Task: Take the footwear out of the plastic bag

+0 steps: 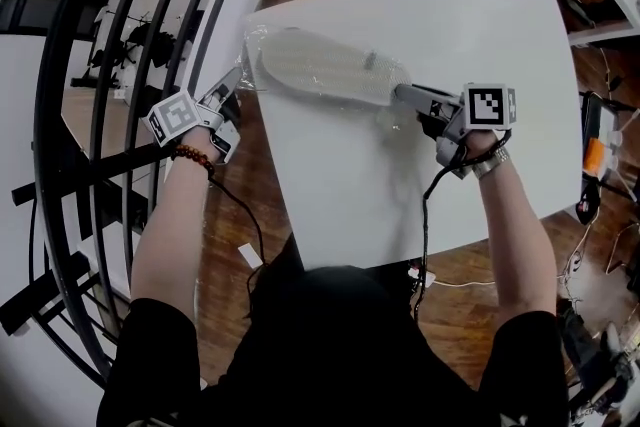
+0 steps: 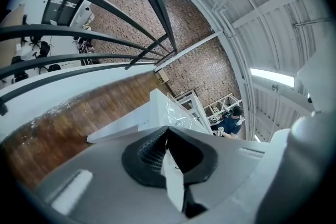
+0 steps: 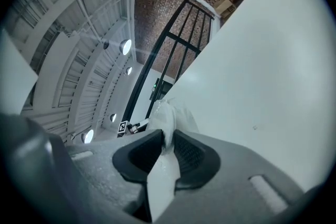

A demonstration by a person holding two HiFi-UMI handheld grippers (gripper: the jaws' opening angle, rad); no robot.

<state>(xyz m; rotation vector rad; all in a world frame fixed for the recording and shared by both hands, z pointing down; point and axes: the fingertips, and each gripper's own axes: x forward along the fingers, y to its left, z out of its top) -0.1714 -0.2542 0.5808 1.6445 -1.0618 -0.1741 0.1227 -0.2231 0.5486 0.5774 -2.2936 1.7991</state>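
between the two grippers, the slipper (image 1: pixel 325 67) lies in the bag (image 1: pixel 254 43) on the table (image 1: pixel 500 45). the left gripper (image 1: pixel 238 81) has its jaws pressed together on the bag's edge. the right gripper (image 1: pixel 402 94) pinches its other end.

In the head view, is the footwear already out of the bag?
No, the footwear lies wrapped inside the clear bag on the table.

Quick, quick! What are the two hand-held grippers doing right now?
Left hand-held gripper: closed, pinching the plastic bag edge.
Right hand-held gripper: closed on the white slipper end.
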